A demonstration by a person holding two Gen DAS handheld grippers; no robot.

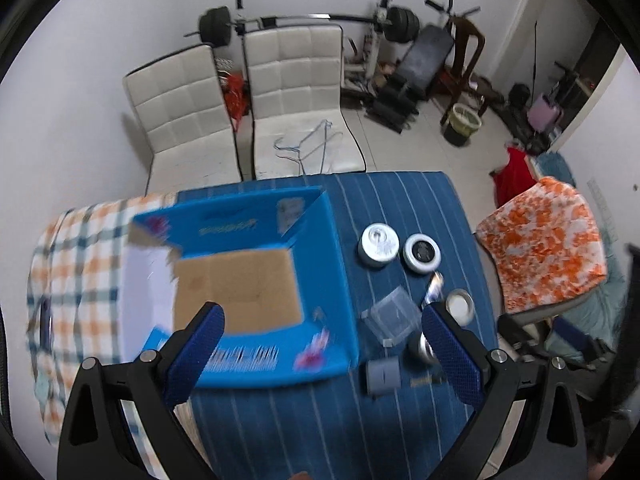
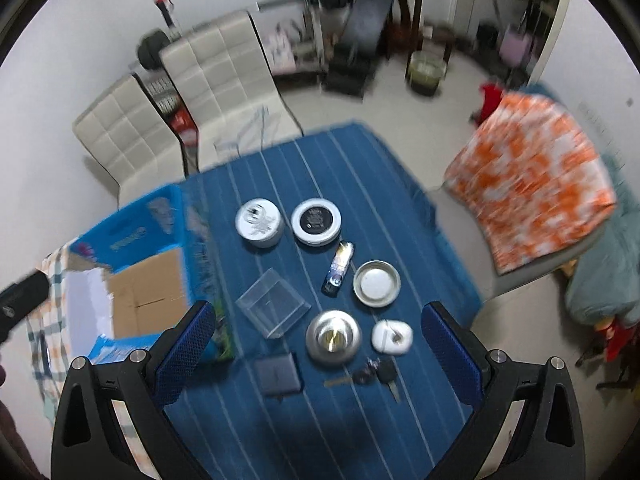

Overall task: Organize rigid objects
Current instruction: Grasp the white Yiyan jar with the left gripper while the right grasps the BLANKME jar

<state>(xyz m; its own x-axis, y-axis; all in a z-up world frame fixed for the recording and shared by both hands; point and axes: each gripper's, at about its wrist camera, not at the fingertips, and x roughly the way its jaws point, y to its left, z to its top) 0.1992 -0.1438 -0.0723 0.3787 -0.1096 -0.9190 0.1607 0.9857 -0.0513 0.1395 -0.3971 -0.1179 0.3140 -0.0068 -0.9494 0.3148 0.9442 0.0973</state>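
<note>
An open blue cardboard box [image 1: 240, 292] stands on the left of a blue striped tablecloth [image 1: 320, 432]; it also shows in the right wrist view [image 2: 140, 292]. Right of it lie a white round tin [image 2: 259, 222], a black-topped tin [image 2: 316, 221], a clear plastic box [image 2: 273, 303], a small tube [image 2: 339, 267], a metal lid [image 2: 376, 283], a steel dome [image 2: 333, 339], a white case [image 2: 391, 337], a grey wallet [image 2: 277, 374] and keys [image 2: 380, 376]. My left gripper [image 1: 320, 344] is open above the box's near wall. My right gripper [image 2: 320, 340] is open above the small objects.
Two white padded chairs [image 1: 296, 92] stand behind the table, with hangers on one seat. A plaid cloth [image 1: 76, 280] lies left of the box. An orange-patterned cloth [image 1: 544, 248] covers a chair on the right. Gym gear lines the back wall.
</note>
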